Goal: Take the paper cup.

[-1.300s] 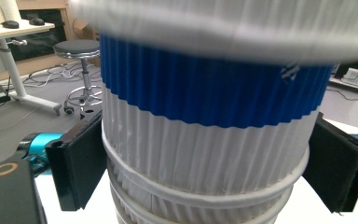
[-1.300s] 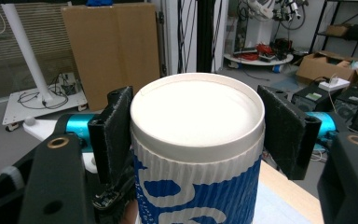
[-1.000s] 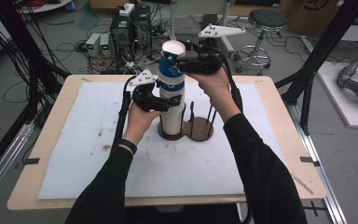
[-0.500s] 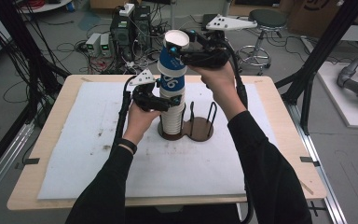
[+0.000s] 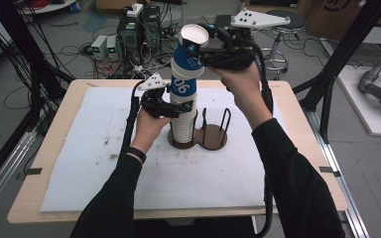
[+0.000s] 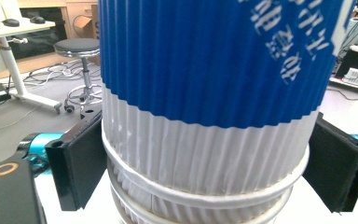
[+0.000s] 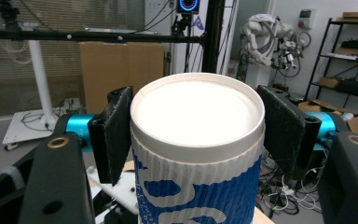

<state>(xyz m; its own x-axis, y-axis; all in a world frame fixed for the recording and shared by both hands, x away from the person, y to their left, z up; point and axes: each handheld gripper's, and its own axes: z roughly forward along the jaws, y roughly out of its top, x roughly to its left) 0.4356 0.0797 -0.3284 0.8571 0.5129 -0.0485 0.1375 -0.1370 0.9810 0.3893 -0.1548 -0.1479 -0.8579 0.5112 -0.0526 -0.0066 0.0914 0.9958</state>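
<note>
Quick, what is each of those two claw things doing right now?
Left gripper: closed on the stack of cups, steadying it.
Right gripper: closed on the top blue cup, held above the stack.

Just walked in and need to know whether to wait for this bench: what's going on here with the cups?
A person is pulling cups off a stack that stands upside down in a brown holder on the table. The right tool is clamped on the blue-and-white cup at the top, which sits tilted above the stack. The left tool brackets the stack just below, its pads at the cup rims, seemingly steadying it. The holder's other slot is empty.
</note>
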